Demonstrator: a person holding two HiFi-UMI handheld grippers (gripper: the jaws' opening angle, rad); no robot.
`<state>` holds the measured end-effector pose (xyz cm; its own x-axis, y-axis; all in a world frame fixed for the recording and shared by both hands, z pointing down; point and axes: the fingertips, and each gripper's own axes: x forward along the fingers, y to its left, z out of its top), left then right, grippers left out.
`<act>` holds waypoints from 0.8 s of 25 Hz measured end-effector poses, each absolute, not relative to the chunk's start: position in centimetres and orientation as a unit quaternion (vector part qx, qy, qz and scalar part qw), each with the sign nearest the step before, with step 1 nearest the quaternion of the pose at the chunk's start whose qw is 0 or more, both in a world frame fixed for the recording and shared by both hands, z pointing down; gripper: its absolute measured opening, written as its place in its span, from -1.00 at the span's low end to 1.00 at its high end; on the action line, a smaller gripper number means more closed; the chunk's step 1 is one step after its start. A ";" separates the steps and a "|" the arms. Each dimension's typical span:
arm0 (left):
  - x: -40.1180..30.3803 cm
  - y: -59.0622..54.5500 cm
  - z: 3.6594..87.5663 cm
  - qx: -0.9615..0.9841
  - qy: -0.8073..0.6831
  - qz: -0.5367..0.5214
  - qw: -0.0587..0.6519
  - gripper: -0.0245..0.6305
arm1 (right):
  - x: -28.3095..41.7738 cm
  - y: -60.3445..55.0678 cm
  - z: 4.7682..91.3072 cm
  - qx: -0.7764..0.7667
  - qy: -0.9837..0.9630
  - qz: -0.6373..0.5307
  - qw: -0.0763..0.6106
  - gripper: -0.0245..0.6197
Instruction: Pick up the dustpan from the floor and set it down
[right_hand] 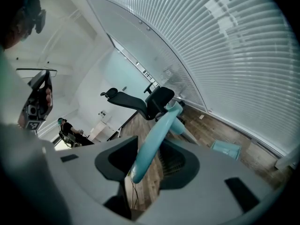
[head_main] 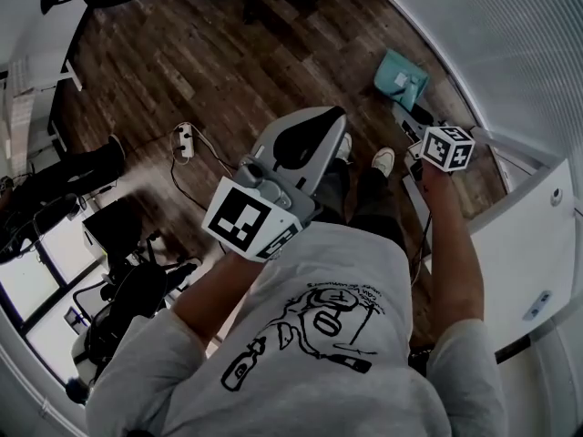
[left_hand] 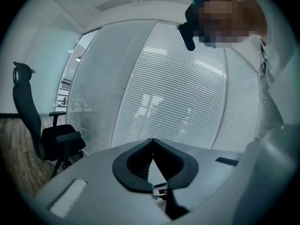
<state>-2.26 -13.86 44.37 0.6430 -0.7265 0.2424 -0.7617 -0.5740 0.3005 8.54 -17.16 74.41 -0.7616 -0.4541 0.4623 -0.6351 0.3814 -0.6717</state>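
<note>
Two grippers were worked. The left gripper (left_hand: 152, 142) had its jaws together on nothing and was aimed at the white slatted blinds (left_hand: 187, 102). The right gripper (right_hand: 149, 143) was clamped on a long teal plastic handle (right_hand: 161, 123) that slanted away toward a black office chair (right_hand: 136, 102). The teal plastic dustpan (head_main: 401, 78) lay on the dark wooden floor (head_main: 209, 71), far right beside the blinds. Its join to the handle was unclear. A white power strip (head_main: 185, 139) lay to the left.
</note>
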 end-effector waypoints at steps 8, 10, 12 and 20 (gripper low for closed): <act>-2.4 -13.6 44.7 0.886 -0.419 0.053 0.194 -0.92 | 8.6 -17.1 76.3 0.332 -0.817 0.458 0.109 -0.53; -2.4 -13.6 44.7 0.886 -0.418 0.053 0.194 -0.92 | 8.5 -16.9 76.7 0.331 -0.816 0.461 0.113 -0.53; -2.5 -13.5 44.6 0.886 -0.418 0.053 0.195 -0.92 | 8.4 -16.6 77.2 0.330 -0.814 0.463 0.119 -0.53; -2.5 -13.5 45.0 0.885 -0.419 0.058 0.196 -0.92 | 8.3 -15.6 78.7 0.324 -0.810 0.471 0.130 -0.53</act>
<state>-2.52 -13.48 44.98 0.6424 -0.7186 0.2664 -0.7638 -0.5720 0.2991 8.34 -15.58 78.73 -0.7568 -0.4015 0.5158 -0.6469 0.3465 -0.6793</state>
